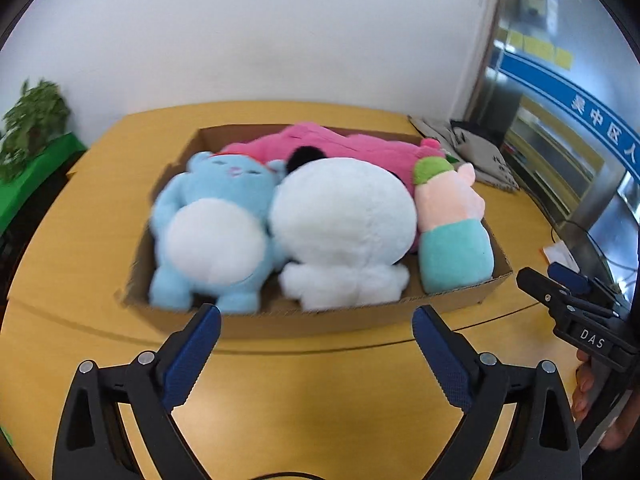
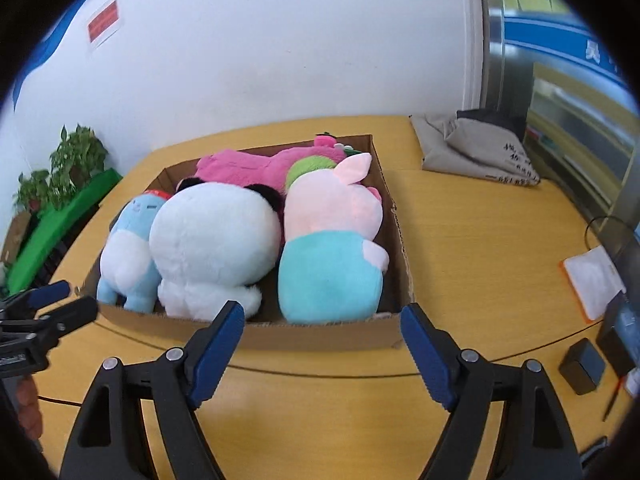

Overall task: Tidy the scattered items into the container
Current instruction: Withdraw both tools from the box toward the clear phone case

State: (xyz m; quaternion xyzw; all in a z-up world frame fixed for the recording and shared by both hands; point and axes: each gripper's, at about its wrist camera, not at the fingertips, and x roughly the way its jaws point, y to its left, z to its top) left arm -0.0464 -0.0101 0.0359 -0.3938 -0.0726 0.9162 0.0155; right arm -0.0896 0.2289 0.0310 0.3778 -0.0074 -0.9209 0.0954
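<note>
On the right gripper (image 1: 560,284), at the edge of your left wrist view, you can read "DAS" in white letters. The blue banner (image 1: 576,108) beside the wall carries white Chinese characters, "吴中区人". The grey bag (image 2: 476,148) bears dark print too small to read.

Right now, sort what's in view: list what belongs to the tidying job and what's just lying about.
Job:
cardboard box
blue plush
white panda plush
pink plush
pig plush
left hand-held gripper and right hand-held gripper, both open and empty

Lying about:
grey cloth bag
notepad
small black box
potted plant
</note>
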